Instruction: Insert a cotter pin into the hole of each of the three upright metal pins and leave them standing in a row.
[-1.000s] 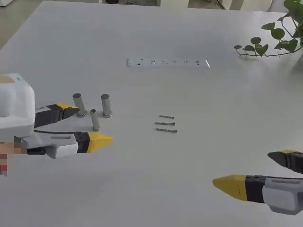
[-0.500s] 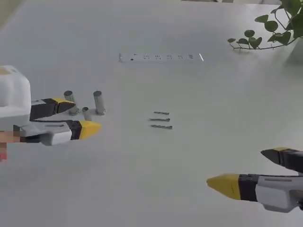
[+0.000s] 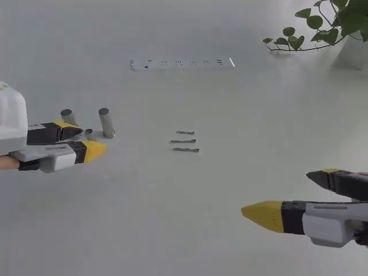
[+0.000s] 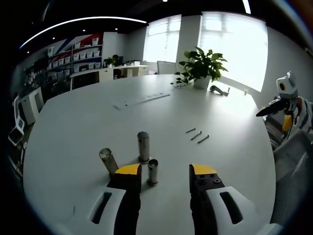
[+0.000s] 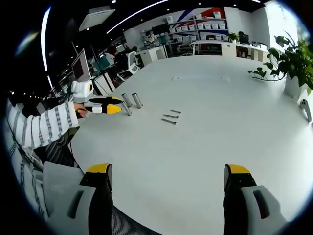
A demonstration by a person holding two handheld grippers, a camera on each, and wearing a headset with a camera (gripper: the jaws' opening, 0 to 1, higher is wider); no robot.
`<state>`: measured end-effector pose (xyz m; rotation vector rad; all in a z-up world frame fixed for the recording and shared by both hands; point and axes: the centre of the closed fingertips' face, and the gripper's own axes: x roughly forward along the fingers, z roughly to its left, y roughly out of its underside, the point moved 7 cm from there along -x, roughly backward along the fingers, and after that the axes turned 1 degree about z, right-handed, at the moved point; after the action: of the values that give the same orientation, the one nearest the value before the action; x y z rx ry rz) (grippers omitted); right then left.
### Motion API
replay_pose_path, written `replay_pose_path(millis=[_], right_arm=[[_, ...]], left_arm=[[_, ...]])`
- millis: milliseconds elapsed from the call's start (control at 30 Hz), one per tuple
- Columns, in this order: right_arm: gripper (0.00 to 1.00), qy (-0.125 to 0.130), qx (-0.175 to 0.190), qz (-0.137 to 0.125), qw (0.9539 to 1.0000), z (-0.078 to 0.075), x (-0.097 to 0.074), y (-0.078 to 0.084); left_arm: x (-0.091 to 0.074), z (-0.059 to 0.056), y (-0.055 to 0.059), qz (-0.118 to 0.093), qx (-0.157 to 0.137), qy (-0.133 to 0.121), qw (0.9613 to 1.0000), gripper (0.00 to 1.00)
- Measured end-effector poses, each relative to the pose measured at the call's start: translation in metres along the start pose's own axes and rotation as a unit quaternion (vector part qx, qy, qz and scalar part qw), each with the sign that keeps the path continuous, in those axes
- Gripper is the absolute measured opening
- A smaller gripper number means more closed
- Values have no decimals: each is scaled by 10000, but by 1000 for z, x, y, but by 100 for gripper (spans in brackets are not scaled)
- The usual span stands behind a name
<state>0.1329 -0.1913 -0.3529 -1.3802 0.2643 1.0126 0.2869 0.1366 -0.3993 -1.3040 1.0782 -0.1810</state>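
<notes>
Yellow-tipped, my left gripper point(image 4: 165, 170) gapes wide, the short metal pin point(image 4: 152, 171) upright between its tips; my right gripper point(image 5: 167, 169) gapes wide too.

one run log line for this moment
left gripper open at metal pins | right gripper open, empty | cotter pins loose on table | none inserted

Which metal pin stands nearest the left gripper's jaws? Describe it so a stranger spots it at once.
On the white table, find the three upright metal pins clustered left of the three cotter pins. The front pin stands at the mouth of the left gripper, whose jaws are open. Its two neighbours stand farther back, beyond the jaw tips.
</notes>
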Motion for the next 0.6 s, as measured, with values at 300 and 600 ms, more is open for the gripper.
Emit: replay_pose_path(millis=[300, 600], right_arm=[[94, 21, 52, 66, 10000, -1, 2, 3], [93, 31, 123, 172, 9998, -2, 4, 7]], left_arm=[[11, 6, 7, 162, -31, -121, 9998, 23], [21, 10, 12, 222, -32, -130, 9997, 13]])
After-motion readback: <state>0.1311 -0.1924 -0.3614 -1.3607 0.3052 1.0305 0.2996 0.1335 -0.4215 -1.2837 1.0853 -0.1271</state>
